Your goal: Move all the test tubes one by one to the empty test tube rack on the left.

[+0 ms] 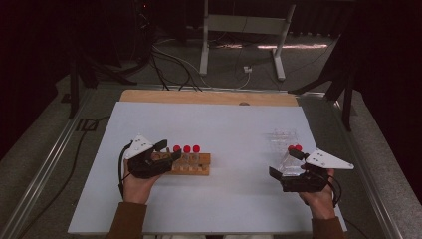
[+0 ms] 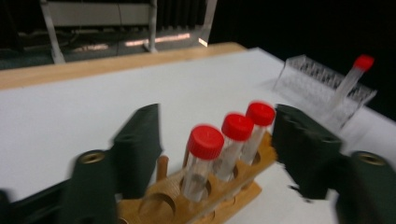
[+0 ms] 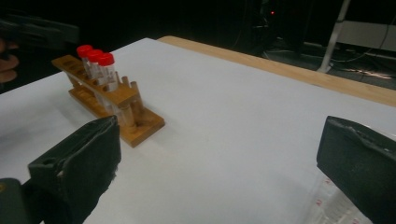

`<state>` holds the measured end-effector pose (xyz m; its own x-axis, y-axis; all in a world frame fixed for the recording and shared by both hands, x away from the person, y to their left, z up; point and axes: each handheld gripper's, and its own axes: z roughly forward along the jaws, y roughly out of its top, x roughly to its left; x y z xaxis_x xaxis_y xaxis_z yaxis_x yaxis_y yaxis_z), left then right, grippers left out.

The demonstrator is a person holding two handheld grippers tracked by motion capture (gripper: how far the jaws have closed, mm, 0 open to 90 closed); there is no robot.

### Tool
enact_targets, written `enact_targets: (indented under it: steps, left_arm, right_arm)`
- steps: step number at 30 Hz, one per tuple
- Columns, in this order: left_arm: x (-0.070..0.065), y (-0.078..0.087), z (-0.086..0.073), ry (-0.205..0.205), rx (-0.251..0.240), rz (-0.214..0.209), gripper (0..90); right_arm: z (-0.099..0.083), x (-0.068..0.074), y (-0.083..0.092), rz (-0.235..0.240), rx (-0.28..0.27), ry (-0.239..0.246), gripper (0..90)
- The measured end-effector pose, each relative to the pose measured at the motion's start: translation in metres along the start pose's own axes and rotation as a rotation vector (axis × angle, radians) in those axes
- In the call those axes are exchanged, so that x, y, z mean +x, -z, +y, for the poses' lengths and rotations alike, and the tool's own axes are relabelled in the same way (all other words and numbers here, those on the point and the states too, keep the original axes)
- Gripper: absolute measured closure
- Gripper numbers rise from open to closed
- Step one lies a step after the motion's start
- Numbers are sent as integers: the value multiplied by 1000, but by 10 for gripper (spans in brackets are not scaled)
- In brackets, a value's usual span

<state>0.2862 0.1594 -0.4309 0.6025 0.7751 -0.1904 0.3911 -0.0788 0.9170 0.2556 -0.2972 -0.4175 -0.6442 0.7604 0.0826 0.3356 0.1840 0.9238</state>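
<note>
The left gripper (image 2: 215, 154) stands with its jaws partly open and gripping nothing, straddling the wooden rack (image 2: 196, 198) so that the three red-capped tubes (image 2: 236, 140) rise between them, probably to line up a pick of one tube. The right gripper (image 3: 219, 172) waits on the desk (image 3: 224, 116) with jaws wide and empty, the clear plastic rack (image 1: 284, 137) just beyond them, seemingly ready to steady it.

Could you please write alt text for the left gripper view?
Three clear tubes with red caps stand in a wooden rack, seen between the open black jaws of the left gripper. Behind, on the white table, a clear plastic rack holds one more red-capped tube, leaning.
</note>
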Motion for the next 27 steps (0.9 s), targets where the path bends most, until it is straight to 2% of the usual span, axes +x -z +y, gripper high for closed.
enact_targets:
  steps: [4,6,8,10,20,22,25,27]
  left_arm:
    - [5,10,4,31,-59,27,174]
    - [7,14,5,44,-85,39,149]
    - [8,17,6,48,-91,52,75]
    - [9,18,6,46,-91,36,8]
    - [8,15,5,40,-77,12,6]
    - [8,14,5,44,-73,12,6]
    - [9,13,4,46,-71,12,6]
    - [8,13,4,47,-69,12,6]
  right_arm:
    - [-1,-4,1,-37,3,11,0]
    - [-2,-6,1,-55,11,13,0]
    - [-3,-9,1,-80,18,19,0]
    - [-4,-14,3,-106,18,16,0]
    - [-6,-46,22,-221,-34,-34,79]
    - [-9,-53,26,-236,-41,-48,128]
    - [-17,-62,28,-226,-41,-72,223]
    - [-24,-67,26,-235,-29,-85,295]
